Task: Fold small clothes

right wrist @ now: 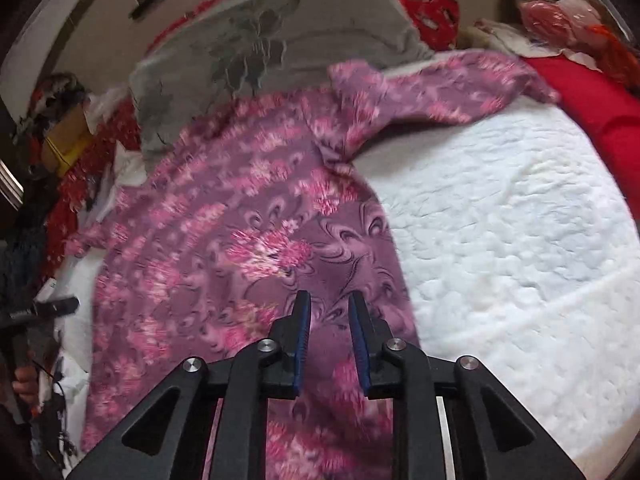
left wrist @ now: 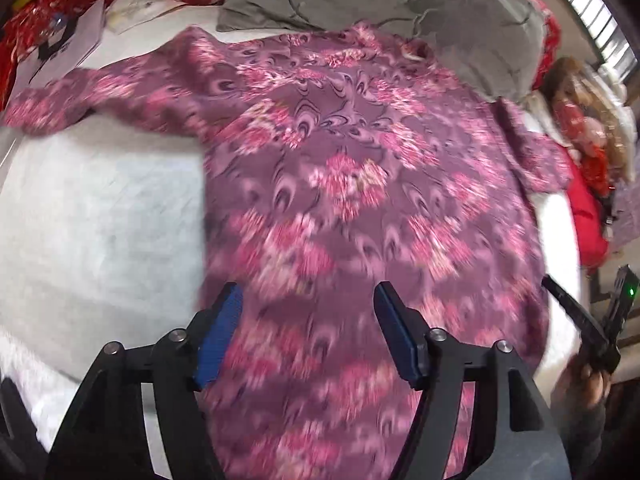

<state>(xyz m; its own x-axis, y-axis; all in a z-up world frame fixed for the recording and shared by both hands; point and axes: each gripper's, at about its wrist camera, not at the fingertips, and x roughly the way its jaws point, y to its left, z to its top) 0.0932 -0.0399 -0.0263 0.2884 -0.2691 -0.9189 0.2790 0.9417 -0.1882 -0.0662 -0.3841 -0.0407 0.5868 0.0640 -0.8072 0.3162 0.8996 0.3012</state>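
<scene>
While spread flat, garment (left wrist: 340, 184) lies beneath both tongs — unheld.

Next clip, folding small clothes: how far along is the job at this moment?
Done: the purple garment with pink flowers lies spread flat on the white quilted bed cover, both sleeves stretched out sideways. In hand: nothing; the left gripper and the right gripper hang open above the cloth near its lower end, with nothing between their jaws. Left: every fold, since no sleeve or hem is turned over yet.
</scene>
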